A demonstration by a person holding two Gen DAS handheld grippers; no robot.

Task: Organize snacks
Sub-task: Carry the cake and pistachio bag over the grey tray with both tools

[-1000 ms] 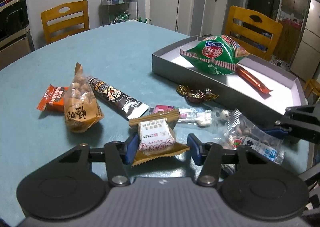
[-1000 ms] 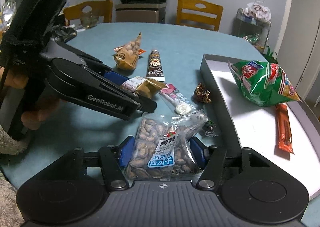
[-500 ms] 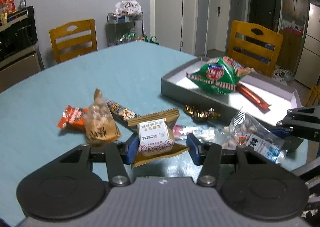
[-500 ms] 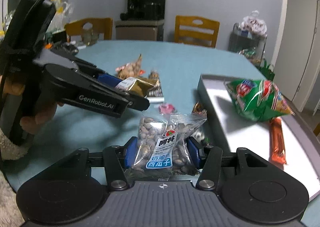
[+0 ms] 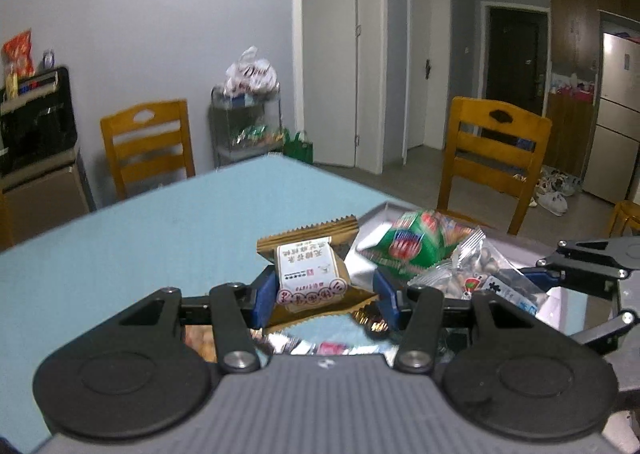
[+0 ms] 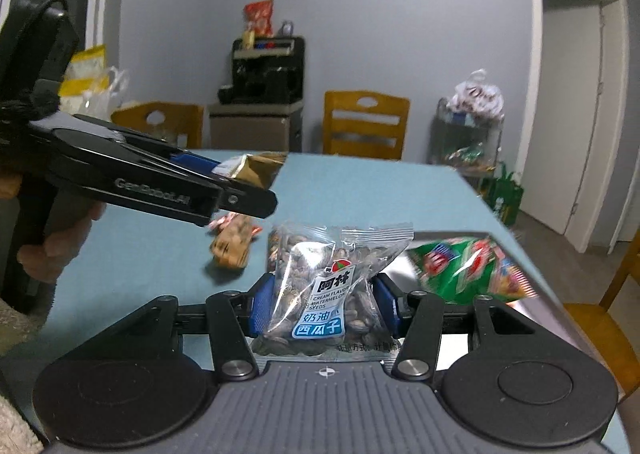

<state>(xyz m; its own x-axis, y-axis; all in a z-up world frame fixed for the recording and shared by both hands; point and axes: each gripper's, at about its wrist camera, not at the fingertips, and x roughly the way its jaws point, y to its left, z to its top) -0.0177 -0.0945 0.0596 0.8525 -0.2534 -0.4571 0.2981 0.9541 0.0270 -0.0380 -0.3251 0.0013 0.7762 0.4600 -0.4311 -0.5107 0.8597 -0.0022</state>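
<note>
Much of the light blue tabletop [image 5: 168, 222] hides behind the two tools. Below the left gripper [image 5: 322, 294] only slivers of wrappers show, too cut off to name. The green crisp bag [image 6: 472, 266] in the grey tray [image 5: 380, 214] near the tabletop's right edge is blurred, and so is a tan packet [image 6: 232, 246] lying further left. The left gripper's blue pads are clamped on the gold-brown cake packet with a white label [image 5: 310, 270], held clear of the tabletop. The right gripper [image 6: 324, 308] is clamped on the clear bag of watermelon seeds [image 6: 332, 286], just left of the tray.
</note>
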